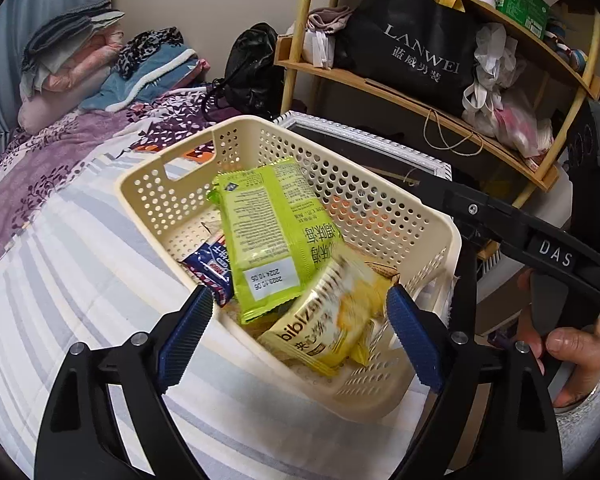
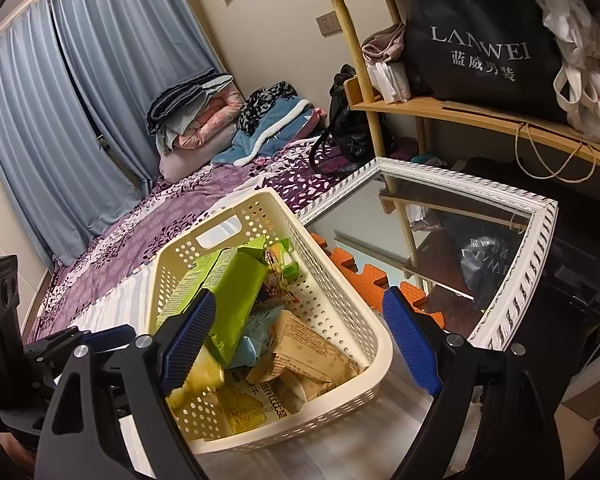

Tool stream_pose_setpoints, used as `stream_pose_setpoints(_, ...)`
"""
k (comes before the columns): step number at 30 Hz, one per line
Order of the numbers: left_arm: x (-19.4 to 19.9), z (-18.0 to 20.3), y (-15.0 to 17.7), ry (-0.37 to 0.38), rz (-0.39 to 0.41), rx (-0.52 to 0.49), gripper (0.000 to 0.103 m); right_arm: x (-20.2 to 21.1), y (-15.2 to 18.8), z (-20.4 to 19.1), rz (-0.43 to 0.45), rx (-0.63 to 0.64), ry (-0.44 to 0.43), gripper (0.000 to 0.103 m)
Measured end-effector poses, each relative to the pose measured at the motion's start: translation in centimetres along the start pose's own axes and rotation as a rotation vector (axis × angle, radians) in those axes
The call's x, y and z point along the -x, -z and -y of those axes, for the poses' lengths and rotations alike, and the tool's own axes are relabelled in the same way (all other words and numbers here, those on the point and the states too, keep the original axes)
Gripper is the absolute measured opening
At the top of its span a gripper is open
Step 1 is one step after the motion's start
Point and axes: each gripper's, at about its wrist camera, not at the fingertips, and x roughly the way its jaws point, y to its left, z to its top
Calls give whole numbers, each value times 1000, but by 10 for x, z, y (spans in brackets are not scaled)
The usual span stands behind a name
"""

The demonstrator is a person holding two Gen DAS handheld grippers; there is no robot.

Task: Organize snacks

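The left gripper [image 1: 300,336] stood spread over the cream basket [image 1: 440,240]; a blurred yellow snack packet [image 1: 332,320] lay between its pads, at six o'clock.

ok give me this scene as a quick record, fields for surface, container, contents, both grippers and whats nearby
surface: striped bed cover
container: cream perforated basket on the bed
contents: long green snack pack, yellow bibizan packet blurred, blue-red packet, tan wrappers
left hand-held gripper: open over the basket's near end, yellow packet between the pads, not pinched
right hand-held gripper: open, nothing held
nearby: white-framed mirror, wooden shelf with black LANWEI bag
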Motion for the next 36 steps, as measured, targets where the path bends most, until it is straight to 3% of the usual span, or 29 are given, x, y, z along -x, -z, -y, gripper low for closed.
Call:
stream_pose_setpoints(6,12,-8,1,-54,16,5,92,5,1,-2,4,-2,0,85)
stream_pose_setpoints(9,16,-10,2,-77,19,10,99,9,2,-6,5,10,-6,90)
stream_pose_setpoints(25,37,-4,10,-302,36,-69,100,35,22,-27,-31,113,-4,97)
stream_pose_setpoints(36,55,-12,17,-357,72,-51,100,45,40,-60,-67,273,45,98)
